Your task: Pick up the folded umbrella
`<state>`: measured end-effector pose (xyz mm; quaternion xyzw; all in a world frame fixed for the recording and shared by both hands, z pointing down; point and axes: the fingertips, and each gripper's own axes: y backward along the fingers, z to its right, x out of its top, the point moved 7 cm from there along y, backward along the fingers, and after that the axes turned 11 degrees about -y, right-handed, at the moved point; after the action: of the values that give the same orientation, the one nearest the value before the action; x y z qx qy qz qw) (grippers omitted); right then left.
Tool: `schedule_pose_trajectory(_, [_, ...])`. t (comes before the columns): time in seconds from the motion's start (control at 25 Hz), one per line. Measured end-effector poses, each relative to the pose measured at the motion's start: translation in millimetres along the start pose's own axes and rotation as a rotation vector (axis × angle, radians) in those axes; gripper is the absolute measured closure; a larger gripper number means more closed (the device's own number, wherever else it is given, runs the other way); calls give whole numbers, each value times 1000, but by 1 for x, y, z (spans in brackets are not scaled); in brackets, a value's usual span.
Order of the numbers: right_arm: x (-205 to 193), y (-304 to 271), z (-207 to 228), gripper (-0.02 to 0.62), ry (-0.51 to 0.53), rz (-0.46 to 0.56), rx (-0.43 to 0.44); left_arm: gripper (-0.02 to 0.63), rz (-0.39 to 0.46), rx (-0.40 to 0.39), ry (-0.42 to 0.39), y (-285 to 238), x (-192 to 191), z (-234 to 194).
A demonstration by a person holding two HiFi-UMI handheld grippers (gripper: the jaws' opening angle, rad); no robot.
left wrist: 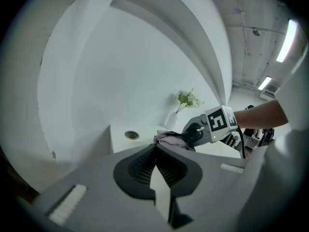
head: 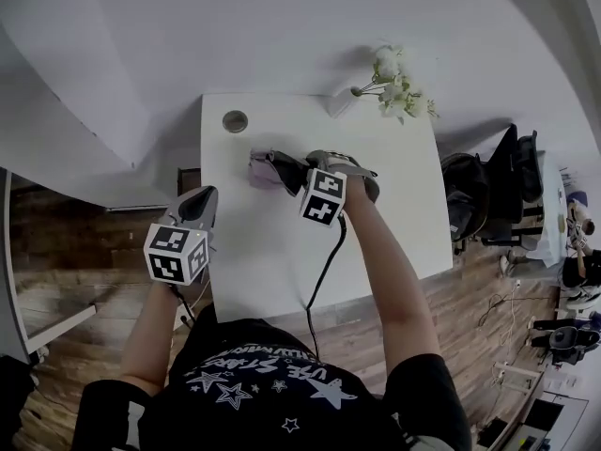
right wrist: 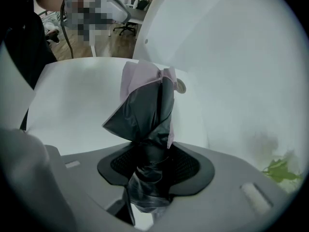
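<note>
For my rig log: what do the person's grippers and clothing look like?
Both the left gripper and right gripper are grey shells with black meshed pads, each carrying a white cube of black square markers. A black cable trails from the right one. The T-shirt is black, short-sleeved, with white stars and lettering.

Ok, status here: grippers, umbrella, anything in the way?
Right gripper shut on folded umbrella, over the table. Left gripper shut, empty, at the table's left edge. Flower vase at far edge, clear.
</note>
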<state>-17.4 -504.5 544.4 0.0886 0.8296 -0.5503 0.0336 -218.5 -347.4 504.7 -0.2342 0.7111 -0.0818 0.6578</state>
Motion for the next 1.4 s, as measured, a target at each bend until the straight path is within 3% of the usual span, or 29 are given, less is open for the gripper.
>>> schedule_pose_trajectory(0.32, [-16, 66, -28, 374, -68, 123, -180, 603, 42, -7, -45, 33, 8, 23])
schedule_pose_trajectory(0.64, [-33, 130, -58, 374, -237, 248, -321, 603, 96, -20, -92, 67, 16, 53])
schedule_pose_trajectory(1.2, [-72, 245, -144, 374, -612, 573, -437, 603, 159, -72, -145, 142, 7, 141])
schedule_pose_trajectory(1.4, [-87, 289, -189, 374, -774, 733, -424, 603, 176, -82, -165, 179, -4, 172])
